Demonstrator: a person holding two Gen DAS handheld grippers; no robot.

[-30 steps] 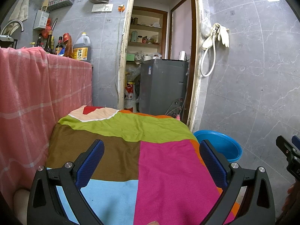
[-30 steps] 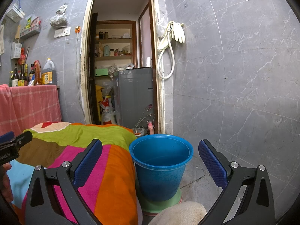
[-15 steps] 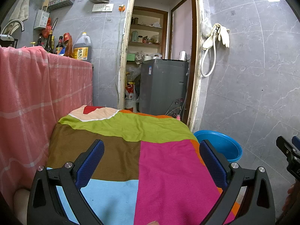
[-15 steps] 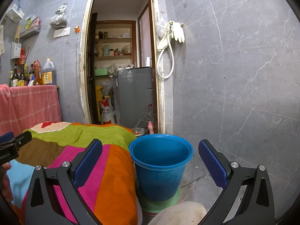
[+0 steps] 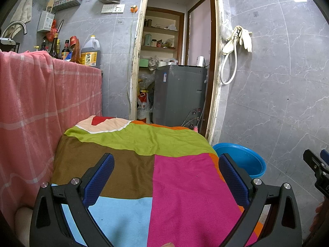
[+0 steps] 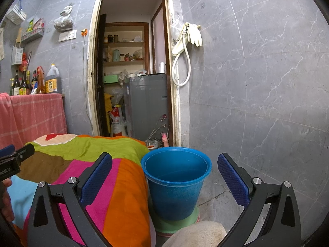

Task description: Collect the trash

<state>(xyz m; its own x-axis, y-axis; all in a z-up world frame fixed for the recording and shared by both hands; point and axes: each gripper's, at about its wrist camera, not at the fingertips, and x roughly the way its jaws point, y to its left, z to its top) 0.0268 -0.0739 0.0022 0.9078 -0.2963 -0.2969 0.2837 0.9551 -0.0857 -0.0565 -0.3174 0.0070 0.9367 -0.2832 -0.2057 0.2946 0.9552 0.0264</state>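
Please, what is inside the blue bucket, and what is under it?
The blue bucket looks empty: only its bare blue inner wall shows, but its bottom is hidden by the rim. Under it lies a green base, partly covered by the bucket.

We hold the left gripper (image 5: 166, 177) level, its blue-padded fingers (image 5: 98, 178) spread wide and empty at the lower corners of the left wrist frame. We hold the right gripper (image 6: 164, 177) in the same way, jaws apart, nothing between its pads (image 6: 233, 179). Each gripper's tip shows at the edge of the other view: the right one at lower right, the left one at lower left, with part of a hand (image 6: 6, 201) beneath it.
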